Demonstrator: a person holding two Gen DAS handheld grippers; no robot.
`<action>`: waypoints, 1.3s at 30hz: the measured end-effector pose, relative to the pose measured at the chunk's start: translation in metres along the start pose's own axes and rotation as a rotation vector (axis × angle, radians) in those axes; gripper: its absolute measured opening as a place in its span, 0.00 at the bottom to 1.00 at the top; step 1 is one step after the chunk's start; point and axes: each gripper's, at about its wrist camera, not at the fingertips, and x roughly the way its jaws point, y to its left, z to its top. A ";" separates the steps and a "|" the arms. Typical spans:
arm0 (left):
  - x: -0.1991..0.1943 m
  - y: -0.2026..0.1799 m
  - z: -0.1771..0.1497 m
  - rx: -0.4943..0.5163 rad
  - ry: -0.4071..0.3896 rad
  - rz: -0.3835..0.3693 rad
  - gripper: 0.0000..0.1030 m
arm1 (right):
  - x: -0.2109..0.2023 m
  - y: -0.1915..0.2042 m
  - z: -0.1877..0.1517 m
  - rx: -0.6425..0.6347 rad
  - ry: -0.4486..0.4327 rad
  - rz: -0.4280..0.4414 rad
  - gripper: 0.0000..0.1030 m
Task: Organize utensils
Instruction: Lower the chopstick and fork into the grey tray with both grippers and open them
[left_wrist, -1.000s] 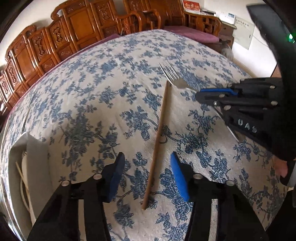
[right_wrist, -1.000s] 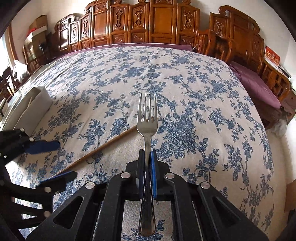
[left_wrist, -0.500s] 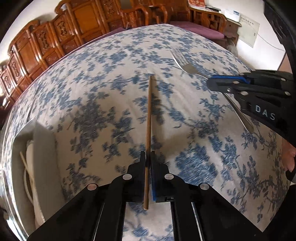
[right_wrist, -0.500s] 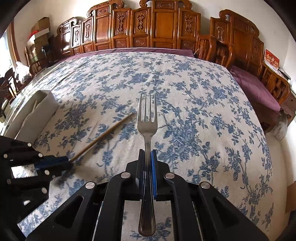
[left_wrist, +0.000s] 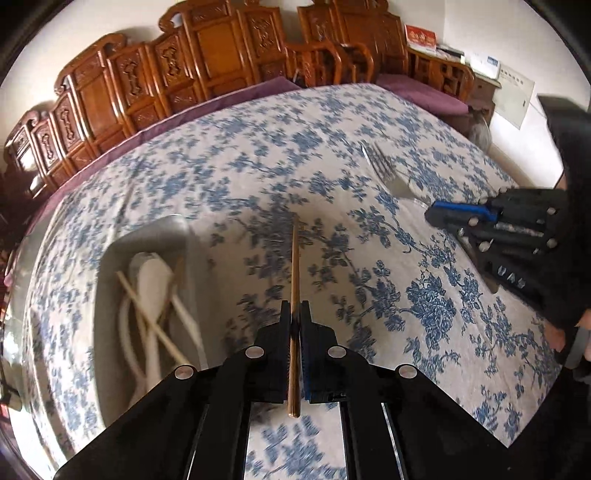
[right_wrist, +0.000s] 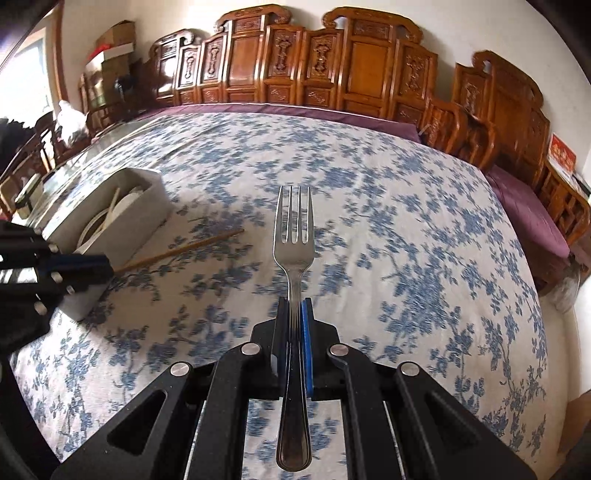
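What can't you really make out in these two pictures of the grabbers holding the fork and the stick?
- Contents of the white rectangular plastic bin: left wrist view blurs them; in the right wrist view its wall hides most.
- Silver metal fork: the right gripper covers its middle.
- Thin brown wooden chopstick: the left gripper hides part of it.

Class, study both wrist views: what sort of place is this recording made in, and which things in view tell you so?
Most likely a home living or dining room. A table under a blue floral tablecloth stands before carved wooden chairs with purple seat cushions, and a white utensil bin sits on the table.
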 end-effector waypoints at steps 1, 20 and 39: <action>-0.006 0.004 -0.001 -0.005 -0.013 0.003 0.03 | 0.000 0.003 0.000 -0.005 0.000 0.000 0.08; -0.071 0.082 -0.021 -0.134 -0.116 0.052 0.03 | -0.016 0.030 0.012 -0.031 -0.040 0.034 0.08; -0.019 0.130 -0.044 -0.218 -0.036 0.083 0.18 | -0.010 0.117 0.031 -0.087 -0.024 0.157 0.08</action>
